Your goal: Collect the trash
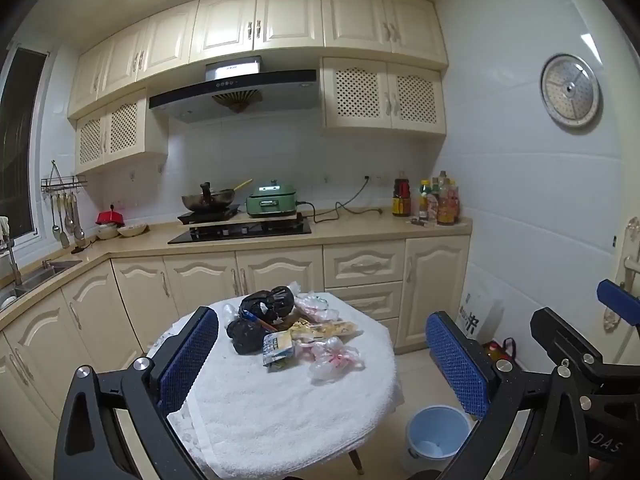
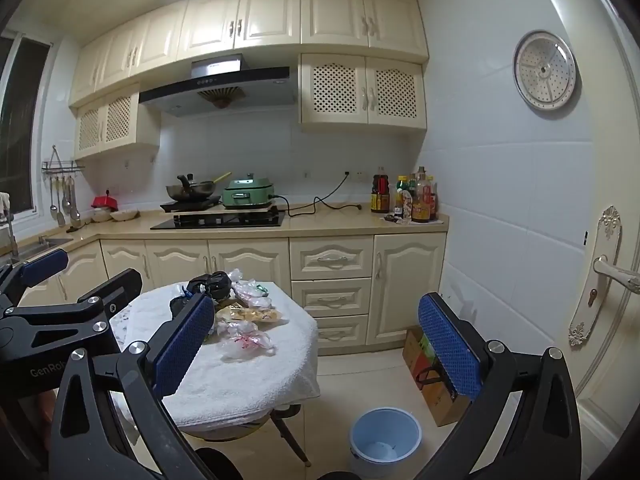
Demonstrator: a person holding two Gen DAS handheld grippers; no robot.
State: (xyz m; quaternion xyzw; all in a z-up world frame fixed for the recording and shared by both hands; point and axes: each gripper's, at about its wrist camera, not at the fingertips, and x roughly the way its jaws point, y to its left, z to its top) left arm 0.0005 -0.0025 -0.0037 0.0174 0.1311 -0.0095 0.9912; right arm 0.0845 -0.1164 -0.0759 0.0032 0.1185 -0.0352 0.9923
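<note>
A heap of trash lies on the white towel-covered round table [image 1: 280,408]: two black bags [image 1: 266,304], a printed snack packet [image 1: 280,350], a yellow wrapper [image 1: 326,330] and clear plastic bags [image 1: 334,360]. My left gripper [image 1: 322,320] hangs open in front of the heap, with nothing between its blue pads. My right gripper [image 2: 316,300] is open too, to the right of the table [image 2: 240,384], and its left finger hides part of the black bags [image 2: 210,284]. A light blue bin [image 1: 438,432] stands on the floor right of the table, also in the right wrist view [image 2: 386,436].
Cream base cabinets [image 2: 328,292] and a counter with hob, wok and bottles run behind the table. A cardboard box [image 2: 434,384] stands on the floor by the right wall. A door handle [image 2: 616,274] juts out at far right. Light tiled floor surrounds the bin.
</note>
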